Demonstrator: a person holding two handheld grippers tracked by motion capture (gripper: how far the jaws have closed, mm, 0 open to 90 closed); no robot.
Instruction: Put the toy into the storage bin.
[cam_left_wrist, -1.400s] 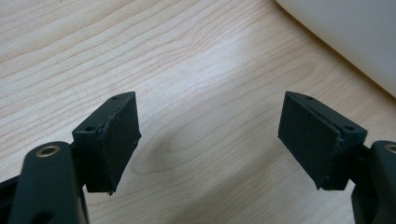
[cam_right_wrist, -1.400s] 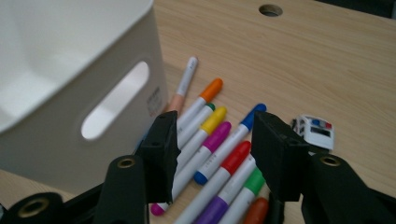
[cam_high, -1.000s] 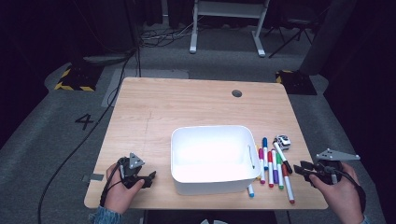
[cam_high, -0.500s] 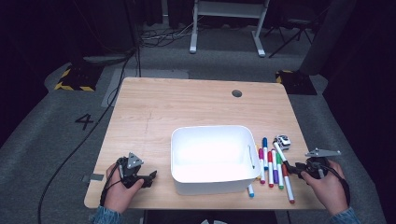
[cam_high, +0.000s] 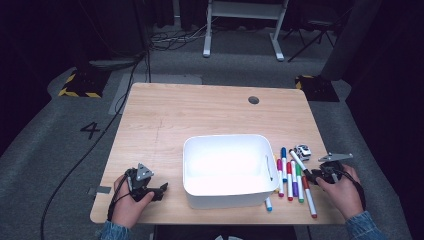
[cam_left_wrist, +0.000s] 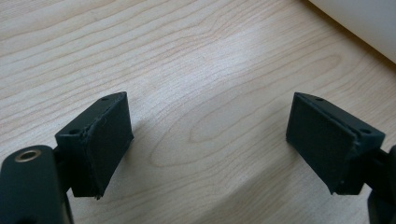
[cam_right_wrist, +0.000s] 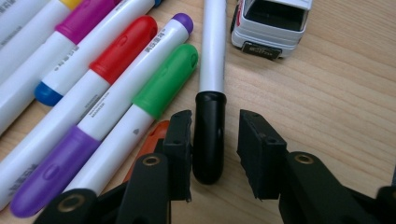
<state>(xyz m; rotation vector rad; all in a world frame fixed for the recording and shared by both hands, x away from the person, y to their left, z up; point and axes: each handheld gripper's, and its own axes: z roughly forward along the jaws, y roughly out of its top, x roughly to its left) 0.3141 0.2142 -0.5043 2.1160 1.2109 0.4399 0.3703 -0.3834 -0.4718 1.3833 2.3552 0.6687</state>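
Two grippers are at the near edge of the table (cam_high: 200, 115). The right gripper (cam_right_wrist: 214, 140) is low over the markers beside the white bin (cam_high: 227, 170), and its jaws have just been closing around the black cap of the black marker (cam_right_wrist: 210, 93). The cap sits between the pads; the left pad is touching or almost touching it, while a small gap is visible at the right pad, so the marker is not clamped. This marker lies on the wood between the green marker (cam_right_wrist: 154, 93) and a small white toy car (cam_right_wrist: 273, 23). The left gripper (cam_left_wrist: 210, 140) rests over bare wood left of the bin, with jaws wide apart and nothing between them
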